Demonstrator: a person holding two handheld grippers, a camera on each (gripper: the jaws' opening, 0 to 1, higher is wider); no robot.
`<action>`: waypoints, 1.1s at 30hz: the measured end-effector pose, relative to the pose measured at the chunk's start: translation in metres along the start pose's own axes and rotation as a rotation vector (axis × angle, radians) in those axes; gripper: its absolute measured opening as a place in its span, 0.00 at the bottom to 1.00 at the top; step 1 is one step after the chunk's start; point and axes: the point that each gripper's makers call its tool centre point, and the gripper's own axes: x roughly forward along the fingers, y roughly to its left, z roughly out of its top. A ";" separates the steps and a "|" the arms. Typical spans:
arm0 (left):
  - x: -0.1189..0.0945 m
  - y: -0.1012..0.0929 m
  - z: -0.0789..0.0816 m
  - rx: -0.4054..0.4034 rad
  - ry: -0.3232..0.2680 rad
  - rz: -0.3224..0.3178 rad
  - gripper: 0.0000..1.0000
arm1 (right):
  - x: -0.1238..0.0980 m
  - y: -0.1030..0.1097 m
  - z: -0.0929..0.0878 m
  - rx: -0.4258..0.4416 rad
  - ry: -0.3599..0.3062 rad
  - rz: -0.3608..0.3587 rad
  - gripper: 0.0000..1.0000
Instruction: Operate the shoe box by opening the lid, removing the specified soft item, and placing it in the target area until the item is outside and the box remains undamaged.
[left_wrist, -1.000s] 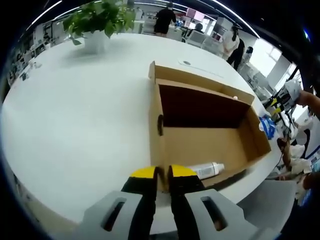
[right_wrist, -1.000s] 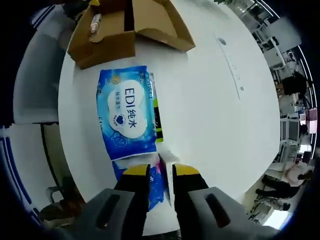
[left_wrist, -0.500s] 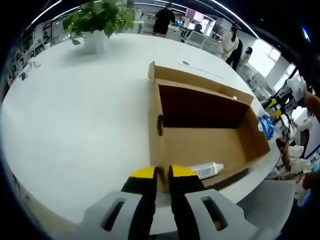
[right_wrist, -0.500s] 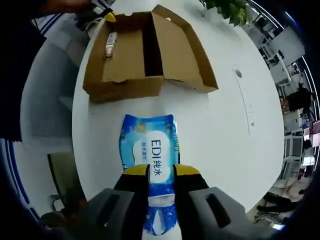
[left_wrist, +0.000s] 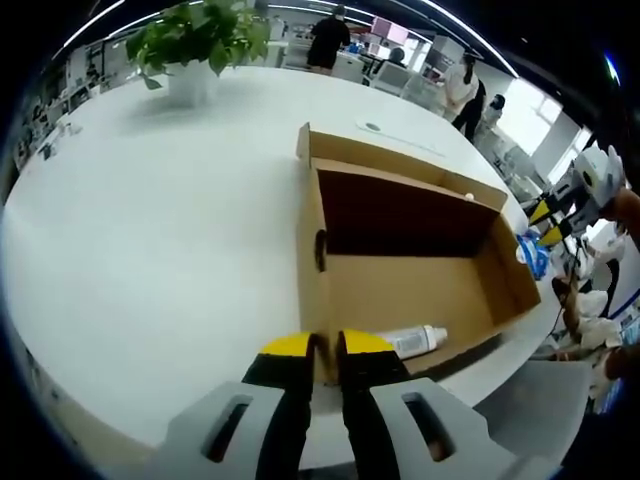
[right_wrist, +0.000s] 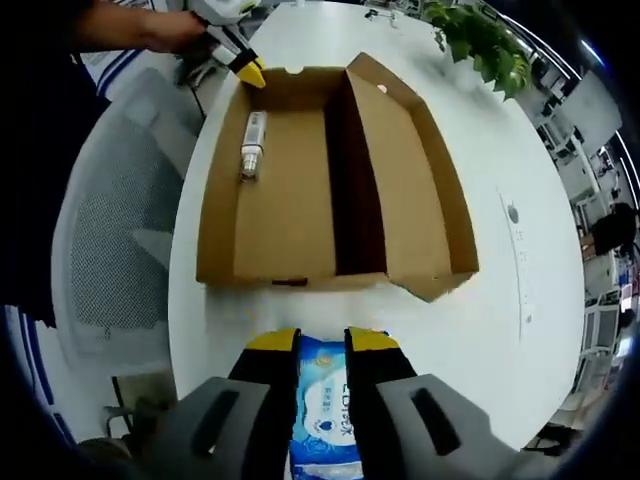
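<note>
White tabletop (left_wrist: 150, 230) is seen spreading wide around everything; on it the brown cardboard shoe box (right_wrist: 330, 190) is laid open, its lid (right_wrist: 410, 190) folded back flat beside the tray, and its near wall is seen pinched between the closed yellow-tipped jaws of the left gripper (left_wrist: 327, 346); the same gripper (right_wrist: 248, 72) is seen at the box's far end in the right gripper view, held by a hand (right_wrist: 165, 30); a grey mesh chair (right_wrist: 120, 250) is seen standing off the table's edge beside the box. A potted plant (left_wrist: 195, 45) is set well apart at the far side of the table, and people (left_wrist: 470, 85) are seen standing in the room beyond; a blue soft pack of wipes (right_wrist: 325, 425) is seen lying on the table just outside the box's near wall, under the right gripper (right_wrist: 322, 340), whose jaws are held narrowly apart above it, nothing visibly clamped; a small white tube (left_wrist: 412, 340) is left lying on the box floor near the left gripper.
</note>
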 end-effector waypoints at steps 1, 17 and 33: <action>0.000 0.000 0.000 -0.001 -0.001 0.000 0.06 | 0.003 0.002 0.006 0.001 -0.014 0.009 0.15; -0.001 0.000 0.000 -0.009 -0.007 -0.003 0.06 | 0.055 0.038 0.064 -0.097 -0.034 0.119 0.14; -0.001 0.000 -0.001 -0.006 -0.004 -0.001 0.07 | 0.092 0.062 0.098 -0.122 -0.047 0.213 0.13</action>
